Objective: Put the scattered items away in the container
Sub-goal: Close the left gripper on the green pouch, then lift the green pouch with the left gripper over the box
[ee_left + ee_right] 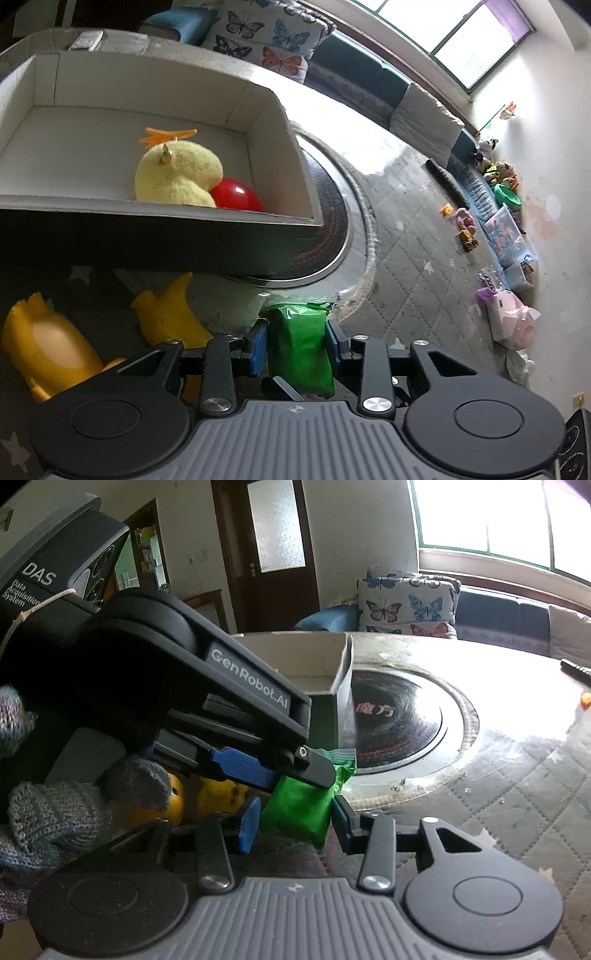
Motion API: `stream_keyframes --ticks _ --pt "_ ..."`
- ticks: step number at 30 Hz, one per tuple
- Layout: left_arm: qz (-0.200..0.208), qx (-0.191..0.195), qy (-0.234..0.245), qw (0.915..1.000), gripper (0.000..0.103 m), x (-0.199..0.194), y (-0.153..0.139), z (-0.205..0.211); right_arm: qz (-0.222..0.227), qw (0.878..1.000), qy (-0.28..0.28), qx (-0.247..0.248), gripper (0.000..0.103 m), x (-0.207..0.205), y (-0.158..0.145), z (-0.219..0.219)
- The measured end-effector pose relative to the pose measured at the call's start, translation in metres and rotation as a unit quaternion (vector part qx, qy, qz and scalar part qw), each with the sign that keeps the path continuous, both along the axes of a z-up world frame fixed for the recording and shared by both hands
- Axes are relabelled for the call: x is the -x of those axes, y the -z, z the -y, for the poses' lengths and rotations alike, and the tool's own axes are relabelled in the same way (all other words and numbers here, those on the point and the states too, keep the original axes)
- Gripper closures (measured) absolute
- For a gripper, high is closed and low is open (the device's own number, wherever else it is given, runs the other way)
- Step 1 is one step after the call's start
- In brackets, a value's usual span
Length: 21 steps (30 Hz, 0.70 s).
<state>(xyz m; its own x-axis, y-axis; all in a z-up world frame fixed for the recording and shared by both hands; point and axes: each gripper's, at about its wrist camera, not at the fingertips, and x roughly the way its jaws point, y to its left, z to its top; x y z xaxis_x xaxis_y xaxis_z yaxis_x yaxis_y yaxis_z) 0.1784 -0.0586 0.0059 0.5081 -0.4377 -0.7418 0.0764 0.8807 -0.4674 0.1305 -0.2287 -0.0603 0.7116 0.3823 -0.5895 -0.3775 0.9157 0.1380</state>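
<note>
- Both grippers clamp one green packet (299,347): left gripper (296,345) with its blue pads pressed on the packet's sides, right gripper (295,821) likewise.
- Packet sits low over the table (406,258), just short of the cardboard box (162,236).
- Inside the box lie a yellow plush duck (177,177) and a red ball (236,195), touching.
- Two yellow rubber toys (51,343), possibly ducks, lie beside the box.
- Gloved hand (55,812) holds the left gripper.
</note>
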Motion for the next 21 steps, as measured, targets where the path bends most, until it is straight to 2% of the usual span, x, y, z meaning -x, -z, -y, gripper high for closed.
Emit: stream_keyframes --ticks 7,13,21 --pt "0.051 0.005 -0.002 0.9987 0.069 0.007 -0.036 -0.006 0.047 0.999 -0.006 -0.002 0.062 0.007 -0.025 -0.004" --pt "0.084 0.004 -0.018 0.9963 0.069 -0.008 -0.058 -0.016 0.082 0.996 -0.02 -0.003 0.062 -0.018 -0.045 -0.016" --pt "0.085 0.004 -0.042 0.9955 0.069 -0.044 -0.061 -0.032 0.083 0.996 -0.032 -0.011 0.062 -0.062 -0.046 -0.031"
